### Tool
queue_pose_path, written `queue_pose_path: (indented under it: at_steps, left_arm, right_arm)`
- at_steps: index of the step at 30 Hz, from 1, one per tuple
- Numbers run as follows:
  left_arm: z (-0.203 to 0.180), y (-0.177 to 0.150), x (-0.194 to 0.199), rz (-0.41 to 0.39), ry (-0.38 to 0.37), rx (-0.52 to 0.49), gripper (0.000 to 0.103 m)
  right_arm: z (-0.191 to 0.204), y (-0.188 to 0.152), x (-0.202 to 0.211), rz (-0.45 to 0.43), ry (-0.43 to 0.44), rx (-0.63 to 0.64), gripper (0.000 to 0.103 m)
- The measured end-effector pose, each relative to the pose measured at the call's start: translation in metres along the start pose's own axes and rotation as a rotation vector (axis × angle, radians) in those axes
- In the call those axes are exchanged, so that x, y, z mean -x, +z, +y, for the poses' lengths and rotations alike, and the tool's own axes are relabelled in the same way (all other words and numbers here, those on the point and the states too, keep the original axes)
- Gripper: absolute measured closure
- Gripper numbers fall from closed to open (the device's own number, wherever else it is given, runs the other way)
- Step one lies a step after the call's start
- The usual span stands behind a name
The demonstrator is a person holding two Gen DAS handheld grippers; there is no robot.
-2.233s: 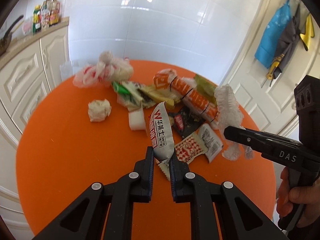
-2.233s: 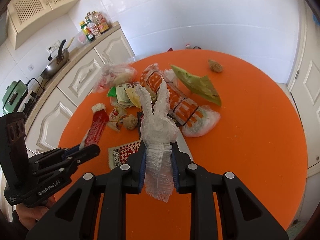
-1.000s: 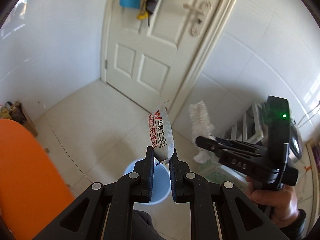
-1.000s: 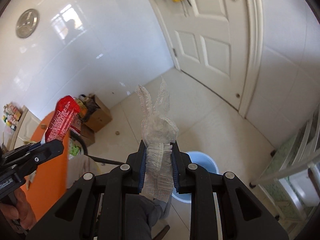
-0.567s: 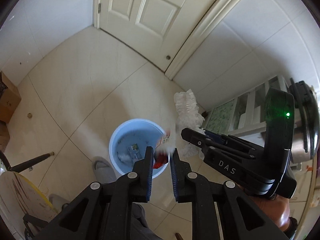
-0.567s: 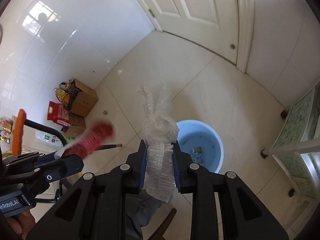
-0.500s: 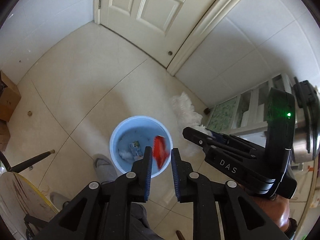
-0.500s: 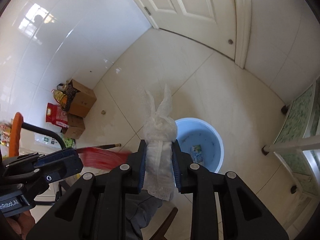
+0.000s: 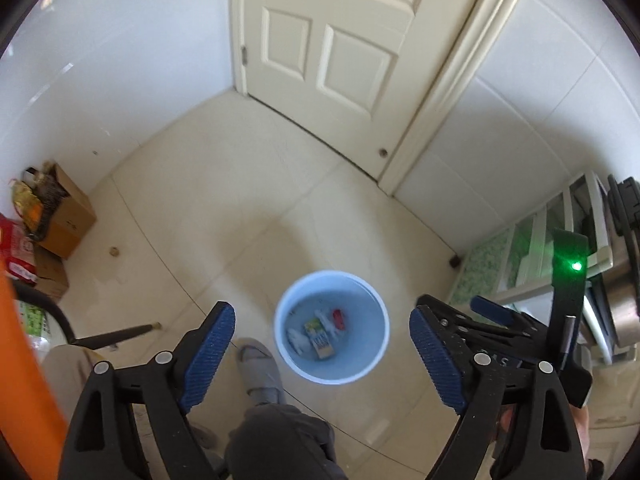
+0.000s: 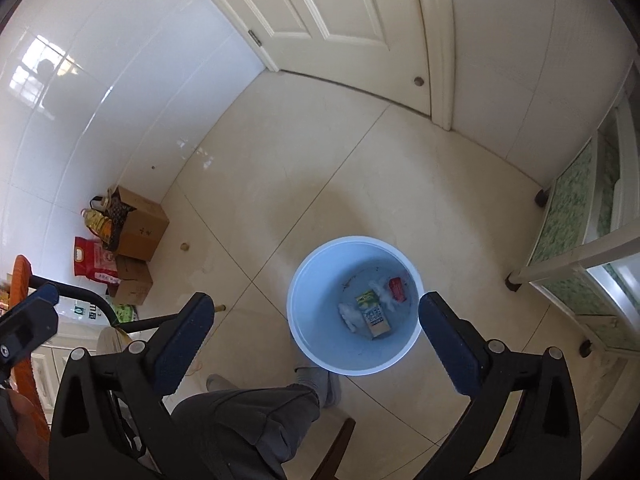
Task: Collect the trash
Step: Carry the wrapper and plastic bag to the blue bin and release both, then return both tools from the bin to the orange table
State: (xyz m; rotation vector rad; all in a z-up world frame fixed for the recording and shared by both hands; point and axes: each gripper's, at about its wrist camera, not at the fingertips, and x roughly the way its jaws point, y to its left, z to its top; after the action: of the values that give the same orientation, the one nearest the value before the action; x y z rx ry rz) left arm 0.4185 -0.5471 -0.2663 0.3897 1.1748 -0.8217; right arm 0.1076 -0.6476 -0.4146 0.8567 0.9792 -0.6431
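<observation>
A light blue bin (image 9: 376, 350) stands on the tiled floor below both grippers; it also shows in the right wrist view (image 10: 320, 344). Inside lie the red wrapper (image 9: 338, 317), a green-and-white carton (image 9: 319, 333) and white plastic bits (image 9: 295, 338). The same red wrapper (image 10: 397, 289) and carton (image 10: 373, 312) show in the right wrist view. My left gripper (image 9: 322, 354) is wide open and empty above the bin. My right gripper (image 10: 316, 338) is wide open and empty, also above the bin.
A white door (image 9: 336, 52) is at the back. Cardboard boxes (image 10: 140, 230) and a red bag (image 10: 96, 260) sit by the left wall. The orange table edge (image 9: 24, 380) is at far left. A shelf unit (image 10: 592, 232) stands right. The person's leg (image 10: 248, 420) and shoe (image 9: 260, 372) are below.
Both grippers opened wide. The red wrapper and the white plastic dropped from them into the blue bin.
</observation>
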Motion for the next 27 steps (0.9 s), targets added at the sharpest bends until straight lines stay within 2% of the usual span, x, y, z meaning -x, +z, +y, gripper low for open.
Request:
queue_pose_path:
  at_steps: [4, 9, 12, 19, 27]
  left_arm:
    - [0.012, -0.036, 0.038, -0.063, 0.004, 0.009, 0.017]
    - [0.019, -0.073, 0.105, -0.173, 0.012, 0.026, 0.017]
    - [0.039, -0.099, 0.153, -0.234, 0.025, 0.031, 0.017]
    - [0.065, -0.163, 0.253, -0.395, 0.069, 0.059, 0.009]
    - [0.103, -0.253, 0.347, -0.576, 0.143, 0.196, 0.006]
  right_arm:
    - [0.018, -0.004, 0.033, -0.05, 0.017, 0.028, 0.0]
    - [0.051, -0.006, 0.081, -0.136, 0.042, 0.077, 0.0]
    - [0.078, -0.009, 0.116, -0.198, 0.066, 0.121, 0.0]
    - [0.145, -0.023, 0.183, -0.313, 0.135, 0.229, 0.0]
    - [0.226, -0.051, 0.239, -0.414, 0.215, 0.375, 0.0]
